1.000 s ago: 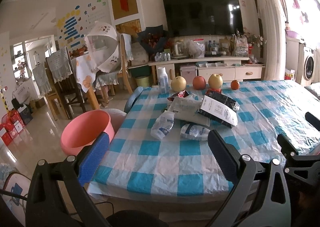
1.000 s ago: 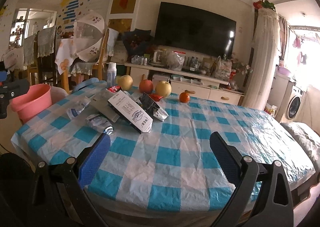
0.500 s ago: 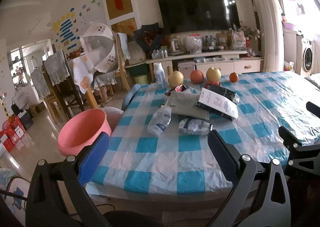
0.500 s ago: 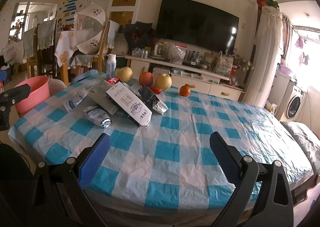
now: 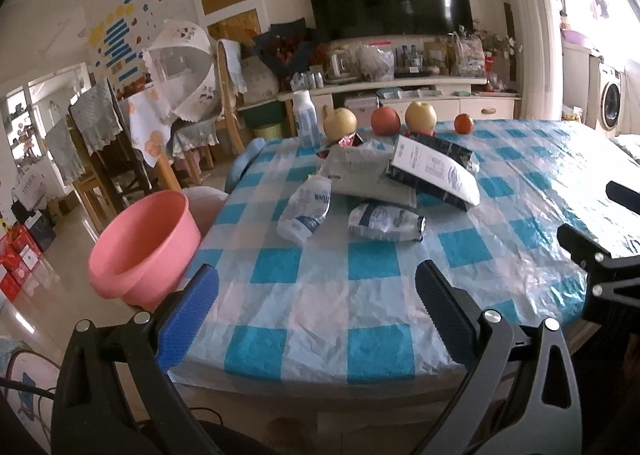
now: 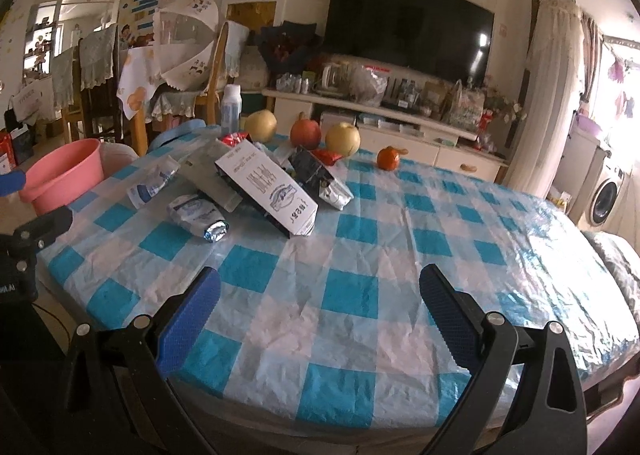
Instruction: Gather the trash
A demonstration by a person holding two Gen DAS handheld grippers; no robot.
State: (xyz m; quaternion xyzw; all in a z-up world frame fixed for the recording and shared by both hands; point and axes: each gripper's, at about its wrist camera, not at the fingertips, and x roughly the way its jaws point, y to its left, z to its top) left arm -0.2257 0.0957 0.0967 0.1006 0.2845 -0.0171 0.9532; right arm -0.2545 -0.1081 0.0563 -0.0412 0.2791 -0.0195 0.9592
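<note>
In the left wrist view, the left gripper (image 5: 316, 299) is seen at the bottom of the frame with its blue-padded fingers (image 5: 192, 307) spread wide and nothing held between them, poised over the near edge of a table (image 5: 360, 295) covered in a blue-and-white checked cloth. The trash is gathered in the centre of that frame, above and well apart from the fingertips: a crumpled white wrapper (image 5: 306, 209), a crushed foil-ended packet (image 5: 386, 221) just to its right, a flat grey bag (image 5: 364, 175) behind them, and a white carton (image 5: 436, 171) lying tilted across a dark packet (image 5: 448, 149). A pink basin (image 5: 144, 243) is seen at the left, beside the table edge and lower than the tabletop. In the right wrist view, the right gripper (image 6: 320, 307) is likewise shown at the bottom with its fingers (image 6: 448, 311) wide apart and empty; the same pile is placed in the upper left of that frame, well apart from the fingertips, with the carton nearest. Fruit (image 6: 306, 133) is lined up behind the pile, next to a white bottle (image 6: 231, 105)
</note>
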